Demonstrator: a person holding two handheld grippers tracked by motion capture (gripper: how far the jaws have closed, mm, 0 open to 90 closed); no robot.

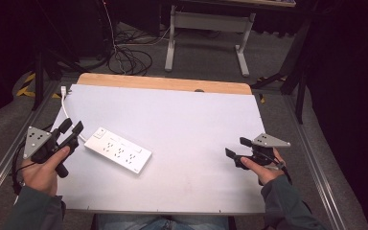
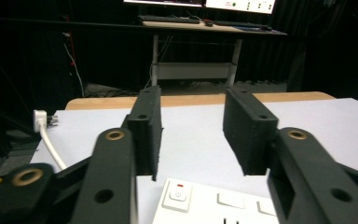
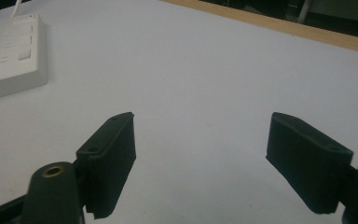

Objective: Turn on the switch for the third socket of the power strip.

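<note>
Both grippers, left [image 1: 72, 128] and right [image 1: 237, 148], hold empty open jaws flanking the power strip [image 1: 118, 149], its plug [image 2: 41, 119] lying behind.

The power strip [image 1: 118, 150] is white, dotted with rows of small dark socket holes, and its switch [image 2: 177, 193] carries a tiny red mark. Its cord [image 1: 66, 109] and plug [image 2: 40, 119] are white too. Both the left gripper [image 1: 72, 128] and right gripper [image 1: 237, 147] are black, each topped by a grey plate. The table [image 1: 182, 120] is pale white with a light wooden far edge.
</note>
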